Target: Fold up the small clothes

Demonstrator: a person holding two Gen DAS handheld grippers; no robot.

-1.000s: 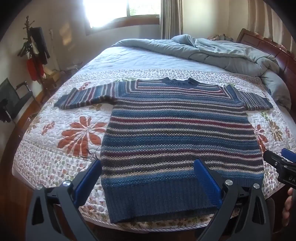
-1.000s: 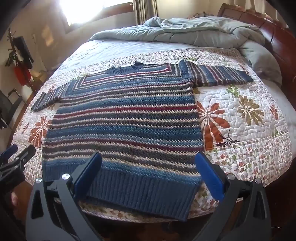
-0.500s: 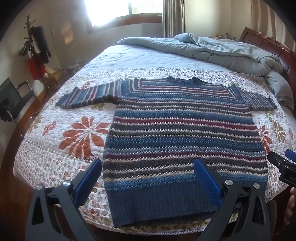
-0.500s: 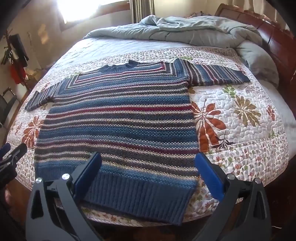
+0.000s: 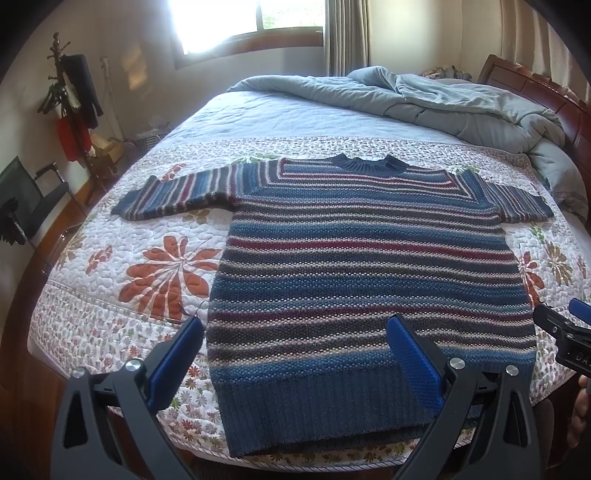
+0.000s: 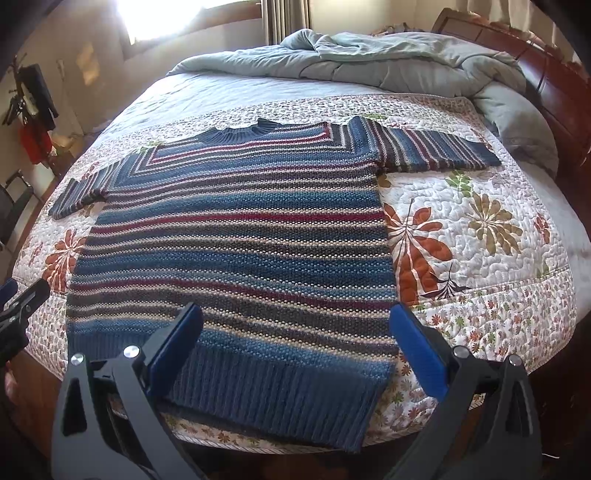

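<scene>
**Striped sweater spread flat on a bed, two grippers above its hem**

A striped knit sweater [image 5: 365,273] lies flat on a floral quilt [image 5: 122,295], sleeves out to both sides, collar toward the far rumpled grey duvet [image 5: 461,107] (its ribbed hem reaches the bed's near edge). The left gripper [image 5: 295,354] hangs over the hem's left corner, jaws spread wide, holding nothing. The right gripper [image 6: 295,350] hangs over the right corner, likewise released and empty.

Blown-out window [image 5: 236,22] glare, sharp focus, fisheye-bent dark corners
</scene>
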